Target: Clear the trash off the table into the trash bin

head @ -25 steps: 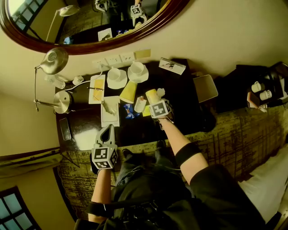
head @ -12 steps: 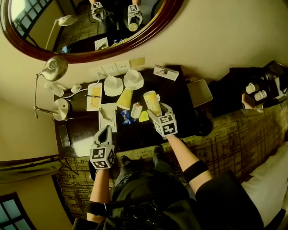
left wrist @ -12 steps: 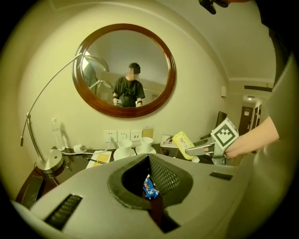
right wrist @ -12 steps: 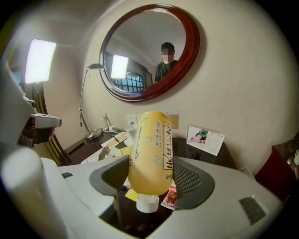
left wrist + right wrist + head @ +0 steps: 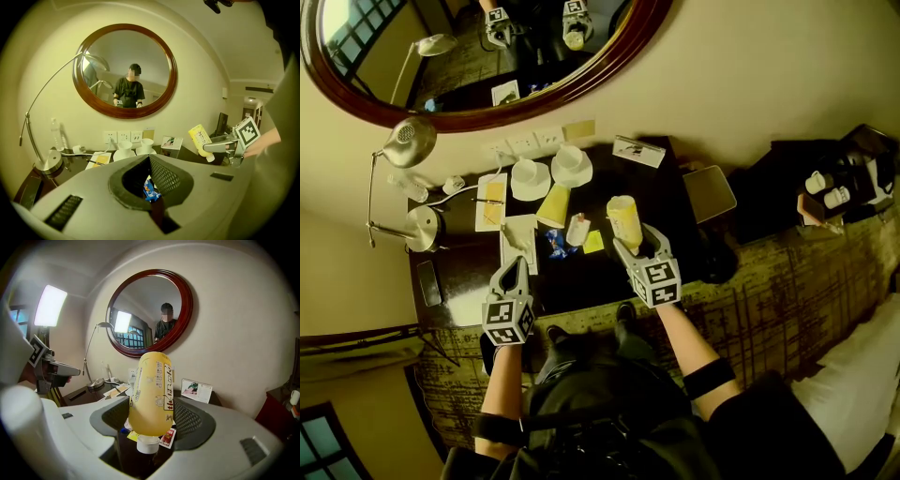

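Pinching the yellow bottle (image 5: 624, 217) cap-down in the right gripper's (image 5: 639, 246) spread jaws above the worktop's (image 5: 667, 202) middle, we are risking a slip if we swing fast. The left gripper's (image 5: 515, 268) jaws are pressed together.

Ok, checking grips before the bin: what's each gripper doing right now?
Left gripper: closed, holding nothing.
Right gripper: holding the yellow bottle.

there were two cups (image 5: 528, 172), one yellow bottle (image 5: 625, 220), one blue wrapper (image 5: 555, 243), two paper sheets (image 5: 492, 202), one card (image 5: 638, 151), one lamp (image 5: 411, 141) and one round mirror (image 5: 469, 56).
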{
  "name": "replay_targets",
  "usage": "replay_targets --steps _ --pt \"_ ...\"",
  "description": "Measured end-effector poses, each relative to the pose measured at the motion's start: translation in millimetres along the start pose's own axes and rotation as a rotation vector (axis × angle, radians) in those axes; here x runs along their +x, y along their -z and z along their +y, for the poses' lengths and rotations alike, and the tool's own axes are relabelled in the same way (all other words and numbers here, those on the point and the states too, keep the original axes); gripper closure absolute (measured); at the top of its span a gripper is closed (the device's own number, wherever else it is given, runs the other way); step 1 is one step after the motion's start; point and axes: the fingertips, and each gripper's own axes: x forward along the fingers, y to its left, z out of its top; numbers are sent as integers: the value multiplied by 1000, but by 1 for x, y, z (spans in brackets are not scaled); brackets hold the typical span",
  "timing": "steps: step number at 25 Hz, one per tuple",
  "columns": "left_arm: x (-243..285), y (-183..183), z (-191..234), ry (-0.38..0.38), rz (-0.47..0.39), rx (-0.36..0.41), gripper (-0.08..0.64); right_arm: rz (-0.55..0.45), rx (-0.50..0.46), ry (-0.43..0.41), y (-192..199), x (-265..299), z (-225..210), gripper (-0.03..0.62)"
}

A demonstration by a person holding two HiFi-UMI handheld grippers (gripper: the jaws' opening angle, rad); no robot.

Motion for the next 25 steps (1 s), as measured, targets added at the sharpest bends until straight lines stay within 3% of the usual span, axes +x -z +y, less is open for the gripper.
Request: replay_targets --steps 6,12,16,25 --pt "-10 2 2 -13 0 -2 558 14 -25 -48 2 2 17 295" --pt "-45 17 37 -120 -6 -42 558 14 -133 -226 -12 30 94 293" --pt "-93 34 74 -243 -15 -93 558 5 -199 -401 -26 48 178 293" --pt "-260 108 156 -649 -41 -276 558 5 -448 -903 -12 51 420 293"
